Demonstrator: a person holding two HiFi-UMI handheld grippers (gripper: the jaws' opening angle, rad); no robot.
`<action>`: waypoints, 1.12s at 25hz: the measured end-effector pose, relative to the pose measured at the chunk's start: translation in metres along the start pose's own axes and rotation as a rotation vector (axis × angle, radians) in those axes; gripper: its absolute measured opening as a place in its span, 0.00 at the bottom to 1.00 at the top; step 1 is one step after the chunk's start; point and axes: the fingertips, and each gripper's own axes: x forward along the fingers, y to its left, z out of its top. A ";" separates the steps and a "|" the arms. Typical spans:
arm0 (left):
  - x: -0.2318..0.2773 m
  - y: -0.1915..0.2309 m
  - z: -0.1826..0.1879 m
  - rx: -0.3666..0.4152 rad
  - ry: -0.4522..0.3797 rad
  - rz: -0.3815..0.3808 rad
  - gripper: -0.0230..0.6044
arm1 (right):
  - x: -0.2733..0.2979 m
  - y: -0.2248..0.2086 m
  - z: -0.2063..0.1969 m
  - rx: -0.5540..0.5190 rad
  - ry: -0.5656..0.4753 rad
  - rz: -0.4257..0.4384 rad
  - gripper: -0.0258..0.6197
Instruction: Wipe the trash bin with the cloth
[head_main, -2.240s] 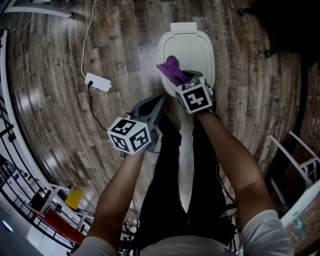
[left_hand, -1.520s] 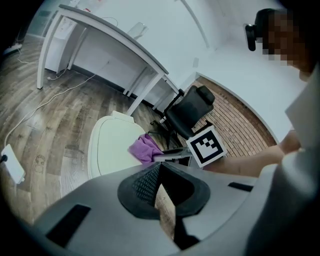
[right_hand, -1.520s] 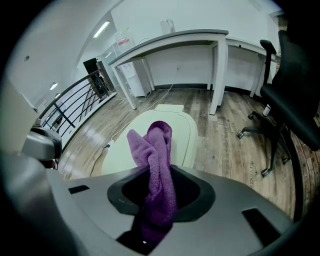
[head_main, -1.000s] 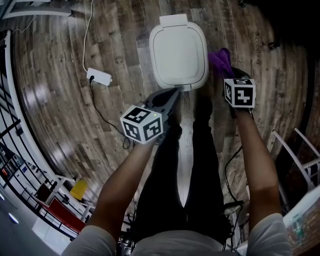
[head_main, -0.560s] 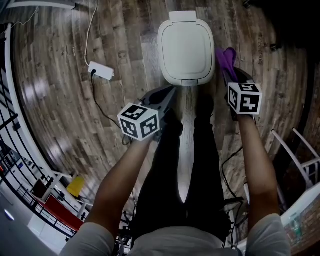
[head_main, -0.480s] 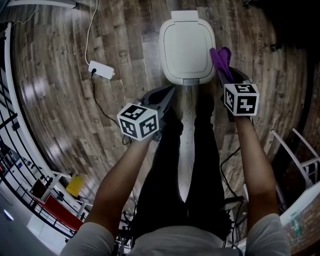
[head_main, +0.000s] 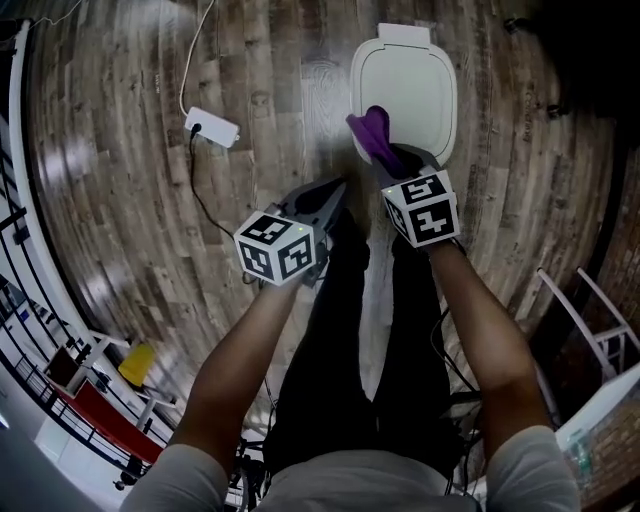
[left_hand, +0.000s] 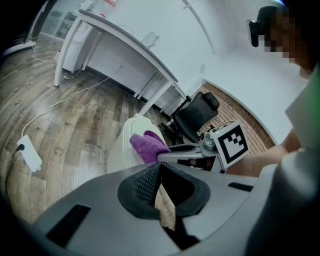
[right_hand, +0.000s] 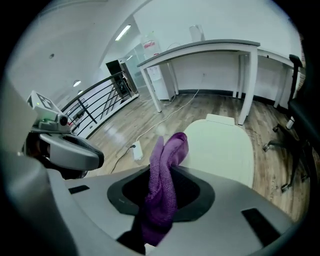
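A white trash bin (head_main: 412, 85) with its lid down stands on the wood floor ahead of my feet; it also shows in the left gripper view as the bin (left_hand: 121, 145) and in the right gripper view as the bin (right_hand: 225, 147). My right gripper (head_main: 392, 160) is shut on a purple cloth (head_main: 374, 134), and the cloth (right_hand: 162, 192) hangs over the bin's near left edge. My left gripper (head_main: 325, 195) hovers left of the bin, jaws shut with nothing between them, and its tips (left_hand: 159, 190) point toward the bin.
A white power strip (head_main: 212, 126) with a cable lies on the floor to the left. A black office chair (left_hand: 196, 112) and a white desk (right_hand: 210, 50) stand beyond the bin. Railings (head_main: 25, 330) run along the left; a white frame (head_main: 590, 320) is at right.
My right gripper carried the purple cloth from the bin's right side across to its near left edge, over the lid. The left gripper has stayed about where it was.
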 end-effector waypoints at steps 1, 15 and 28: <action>-0.003 0.003 0.000 -0.003 -0.003 0.002 0.04 | 0.008 0.010 0.000 -0.011 0.011 0.017 0.20; -0.016 0.019 -0.001 -0.012 0.002 -0.004 0.04 | 0.046 0.026 -0.047 -0.075 0.179 0.016 0.20; 0.043 -0.037 -0.014 -0.016 0.055 -0.010 0.04 | 0.008 -0.026 -0.068 -0.157 0.169 0.086 0.20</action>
